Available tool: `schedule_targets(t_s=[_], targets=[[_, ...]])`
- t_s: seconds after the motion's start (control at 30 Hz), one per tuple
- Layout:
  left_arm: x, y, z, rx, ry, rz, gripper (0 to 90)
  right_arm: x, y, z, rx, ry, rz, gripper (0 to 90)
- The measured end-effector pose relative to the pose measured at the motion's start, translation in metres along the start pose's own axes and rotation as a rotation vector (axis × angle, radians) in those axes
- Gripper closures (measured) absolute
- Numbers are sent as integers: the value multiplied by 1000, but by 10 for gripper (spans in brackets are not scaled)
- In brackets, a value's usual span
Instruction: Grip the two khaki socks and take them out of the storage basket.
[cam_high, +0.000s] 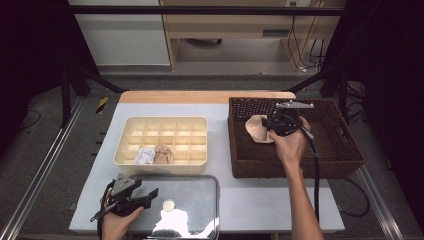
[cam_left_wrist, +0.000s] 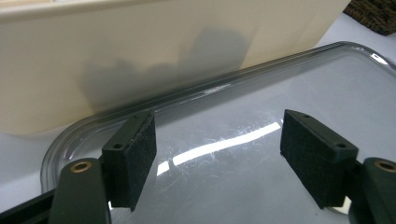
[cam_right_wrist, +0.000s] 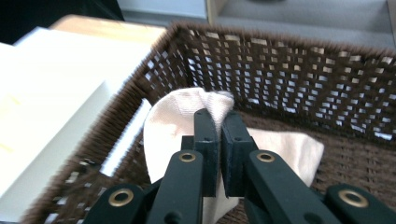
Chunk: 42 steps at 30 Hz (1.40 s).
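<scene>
Two grippers worked over the white table (cam_high: 260, 200) in the high view. The right gripper (cam_high: 270, 125) hung above the brown wicker basket (cam_high: 345, 150), clamped on a beige sock (cam_high: 257, 129) lifted near the basket's left wall. The sock's long axis ran roughly from the basket's far side toward the person, its rounded end pointing away. The left gripper (cam_high: 150, 195) rested at the near left edge, over a clear plastic lid (cam_high: 200, 200). A cream divided tray (cam_high: 165, 120) sat between, with two bundled socks (cam_high: 154, 155) in its front compartments.

From the left gripper view, the left gripper (cam_left_wrist: 217, 158) stood wide open, nothing between its jaws, the lid (cam_left_wrist: 261, 116) beneath and the tray's wall (cam_left_wrist: 140, 46) just beyond.

From the right gripper view, the right gripper (cam_right_wrist: 219, 126) pinched the sock (cam_right_wrist: 173, 126) almost completely closed, cloth folded over the jaw tips and draping down both sides inside the basket (cam_right_wrist: 289, 74).
</scene>
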<state>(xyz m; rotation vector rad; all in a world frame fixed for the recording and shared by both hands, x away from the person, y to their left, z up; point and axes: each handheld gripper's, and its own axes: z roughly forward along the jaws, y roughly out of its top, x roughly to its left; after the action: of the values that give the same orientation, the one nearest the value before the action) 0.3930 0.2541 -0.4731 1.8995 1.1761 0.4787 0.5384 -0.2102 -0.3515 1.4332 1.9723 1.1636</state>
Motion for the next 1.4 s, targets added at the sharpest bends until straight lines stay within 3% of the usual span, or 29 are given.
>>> schedule_targets(t_s=[0.33, 0.8, 1.23, 1.4], targets=[[0, 0, -1, -3, 2, -2, 265, 9, 11, -31, -99, 46, -34, 872], [-1, 0, -1, -1, 7, 0, 262, 23, 10, -72, -210, 132, -74, 872], [-1, 0, -1, -2, 11, -3, 260, 52, -2, -107, -277, 230, -154, 872], [-2, 0, -1, -2, 16, 0, 261, 69, -8, -115, -284, 282, -192, 872]])
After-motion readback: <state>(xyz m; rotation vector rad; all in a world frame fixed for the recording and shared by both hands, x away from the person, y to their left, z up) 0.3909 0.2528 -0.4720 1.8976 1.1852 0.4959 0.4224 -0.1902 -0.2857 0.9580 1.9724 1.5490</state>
